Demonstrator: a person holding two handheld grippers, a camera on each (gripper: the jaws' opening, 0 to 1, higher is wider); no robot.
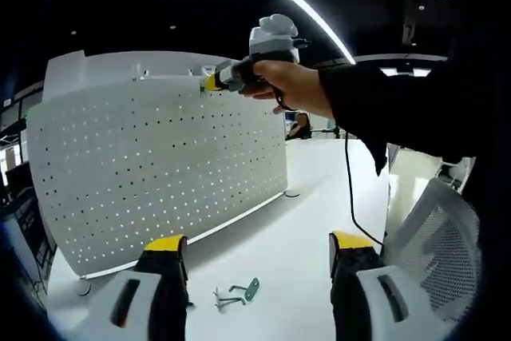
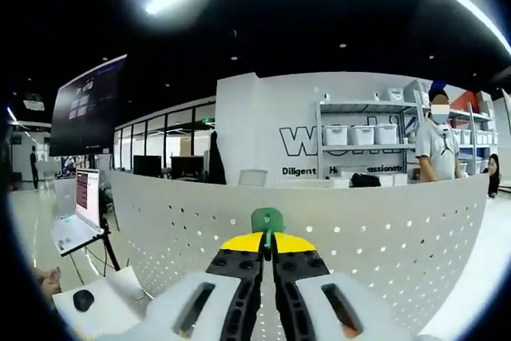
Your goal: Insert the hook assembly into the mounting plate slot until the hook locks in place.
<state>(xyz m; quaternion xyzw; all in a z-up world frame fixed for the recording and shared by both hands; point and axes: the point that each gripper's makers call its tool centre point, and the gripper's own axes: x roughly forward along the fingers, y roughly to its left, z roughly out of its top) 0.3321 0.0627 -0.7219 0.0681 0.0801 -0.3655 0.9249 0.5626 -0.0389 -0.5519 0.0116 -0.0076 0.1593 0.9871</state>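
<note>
Right gripper [image 2: 267, 251] fingers pinch a green metal hook [image 2: 267, 220] against the white perforated board [image 1: 160, 157]; misalignment risks jamming. Left gripper [image 1: 259, 249] fingers spread.

The mounting plate [image 1: 160, 165] is showing as white painted sheet metal, matt and perforated. The hook assembly [image 1: 238, 293], at six o'clock on the smooth, faintly glossy white tabletop [image 1: 303, 221], is looking like bare wire with a green painted plate. A mesh chair back [image 1: 439, 237] is sitting at four o'clock.
</note>
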